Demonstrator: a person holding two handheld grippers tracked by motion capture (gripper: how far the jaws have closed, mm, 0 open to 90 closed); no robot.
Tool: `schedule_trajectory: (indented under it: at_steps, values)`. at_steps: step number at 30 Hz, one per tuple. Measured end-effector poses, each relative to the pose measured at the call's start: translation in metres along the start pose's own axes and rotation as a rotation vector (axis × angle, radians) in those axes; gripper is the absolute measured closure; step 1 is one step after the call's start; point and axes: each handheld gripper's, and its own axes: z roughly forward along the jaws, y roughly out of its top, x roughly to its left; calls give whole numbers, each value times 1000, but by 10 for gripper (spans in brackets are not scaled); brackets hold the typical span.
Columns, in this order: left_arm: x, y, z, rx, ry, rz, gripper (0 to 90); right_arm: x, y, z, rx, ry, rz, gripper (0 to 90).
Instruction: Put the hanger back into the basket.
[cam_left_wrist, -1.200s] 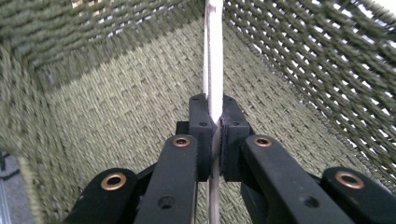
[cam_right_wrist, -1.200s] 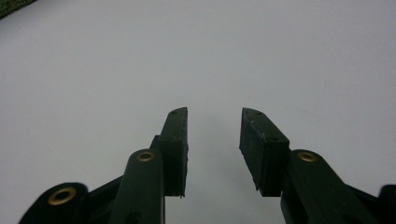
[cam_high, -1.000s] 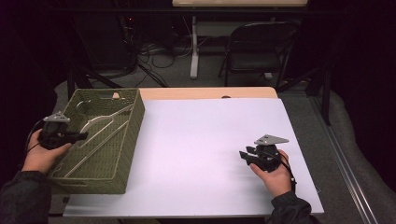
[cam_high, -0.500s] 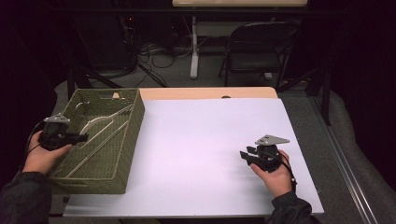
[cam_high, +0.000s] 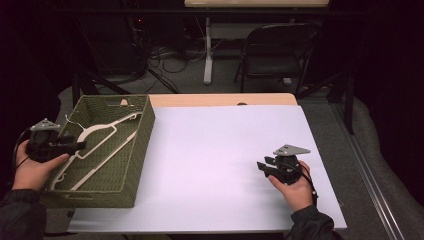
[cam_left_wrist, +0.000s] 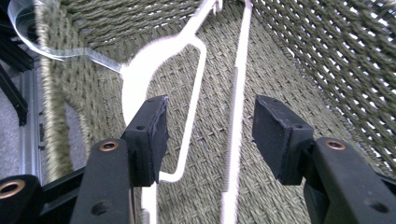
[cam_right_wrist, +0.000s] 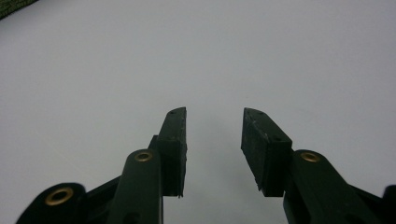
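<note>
A: How far along is the work judged to be?

B: Barely begun. The hanger (cam_high: 97, 145) is seen lying flat on the floor of the basket (cam_high: 137, 150), which stands at the left end of the table (cam_high: 215, 150). Nothing has been lifted out yet.

A: And the left gripper (cam_high: 75, 146)?

B: It is held over the basket's left rim, pointed inward. In the left gripper view (cam_left_wrist: 208, 128) its jaws are spread wide, with the hanger's thin bars (cam_left_wrist: 238, 93) seen between and beyond them; nothing is gripped. The pads appear to be above the bars rather than touching them, though the gap cannot be judged exactly.

A: The right gripper (cam_high: 265, 167)?

B: It is rested low on the white sheet, well apart from the basket. In the right gripper view (cam_right_wrist: 215, 135) its jaws are partly open and nothing is held.

A: What is left, then?

B: The descent, the closing on the hanger and the lifting out are all judged to be outstanding.

A: What differs from the earlier frames?

B: Very little. The left gripper is placed almost where it was a second ago, perhaps slightly further over the rim. The right gripper, basket and hanger are unmoved.
</note>
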Motion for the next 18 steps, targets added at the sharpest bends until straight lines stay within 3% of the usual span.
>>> schedule_trajectory:
  at_steps: [9,12,18]
  values:
    - [-14,3,-11,-44,-5,-27,387,-1,0,-1,-3,-7,0,561]
    - [-33,10,-14,-60,-39,-11,363,-2,0,-2,10,-8,-2,510]
    - [-74,25,-17,-102,-98,35,339,-1,-1,-1,-17,-17,-30,477]
